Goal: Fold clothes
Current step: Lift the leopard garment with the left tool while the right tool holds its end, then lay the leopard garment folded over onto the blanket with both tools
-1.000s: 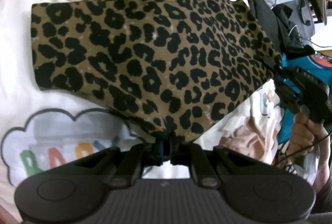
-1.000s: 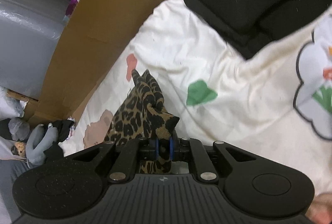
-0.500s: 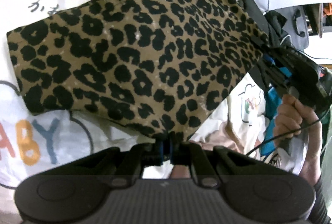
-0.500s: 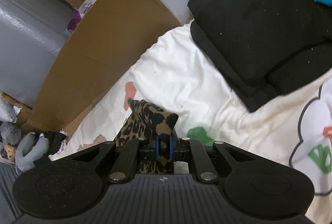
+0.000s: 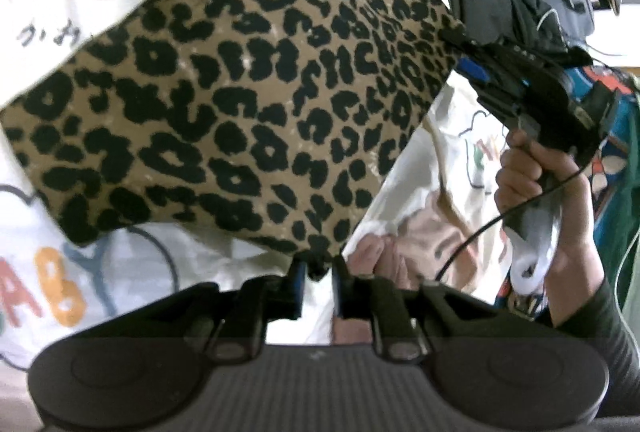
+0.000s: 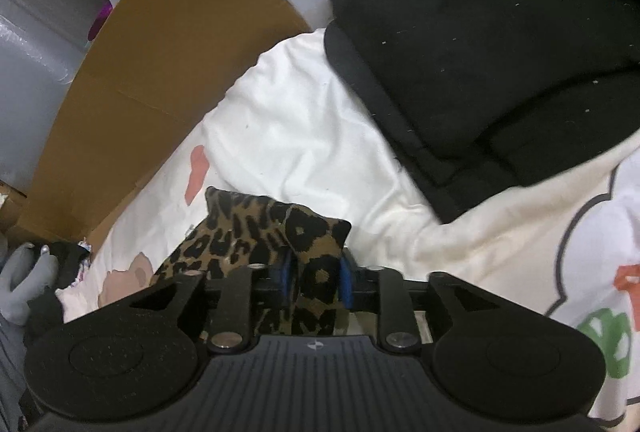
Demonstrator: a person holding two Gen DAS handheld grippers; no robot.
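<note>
1. The leopard-print garment [image 5: 248,87] hangs spread between the two tongs above a white printed blanket [image 5: 120,264] — one corner at the left tongs [image 5: 318,282], the opposite corner at the right tongs [image 5: 466,57].
2. The left wrist view shows the whole panel, the right tongs at its far corner and the hand [image 5: 528,175] holding that tool.
3. The right wrist view shows only a bunched corner of the garment [image 6: 280,232] and, beyond it, a stack of folded black clothes [image 6: 480,43] on the blanket [image 6: 304,135] and a cardboard sheet [image 6: 160,71] at its edge.
4. The left tongs' jaws have just been opening — a small gap shows, with the fabric tip between the pads.
5. The right tongs [image 6: 314,280] have also just been opening; they stand slightly parted with the fabric corner between the blue pads [image 6: 285,278], no longer pinched flat.
</note>
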